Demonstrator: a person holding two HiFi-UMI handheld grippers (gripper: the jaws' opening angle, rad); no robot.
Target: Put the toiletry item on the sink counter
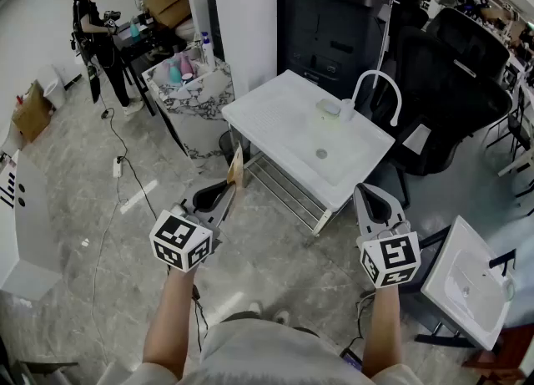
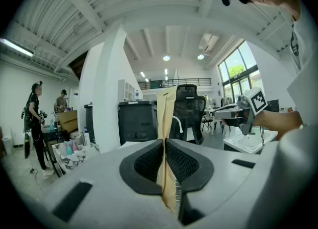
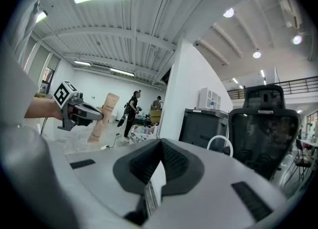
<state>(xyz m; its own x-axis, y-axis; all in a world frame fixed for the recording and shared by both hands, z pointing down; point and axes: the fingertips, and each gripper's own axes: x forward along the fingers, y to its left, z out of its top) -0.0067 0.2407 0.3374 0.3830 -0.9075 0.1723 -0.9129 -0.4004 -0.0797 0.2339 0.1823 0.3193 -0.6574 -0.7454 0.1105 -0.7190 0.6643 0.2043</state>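
Left gripper (image 1: 224, 198) is clamped on the tan flat toiletry tube with printed lettering (image 1: 237, 167). The pads pinch its lower part and most of it stands upright above the jaws. The tube is in the air over the grey floor (image 1: 150, 183), just short of the near-left corner of the white sink counter (image 1: 275, 112), not yet on it. Right gripper (image 1: 369, 195) has its jaws together with nothing in them. The tube looks light, thin and soft-walled, so it'll likely flex or crease if squeezed hard. The flat faces suit the pinch. I'd lay it on the flat rim, clear of the basin and the curved white faucet (image 1: 377, 81).
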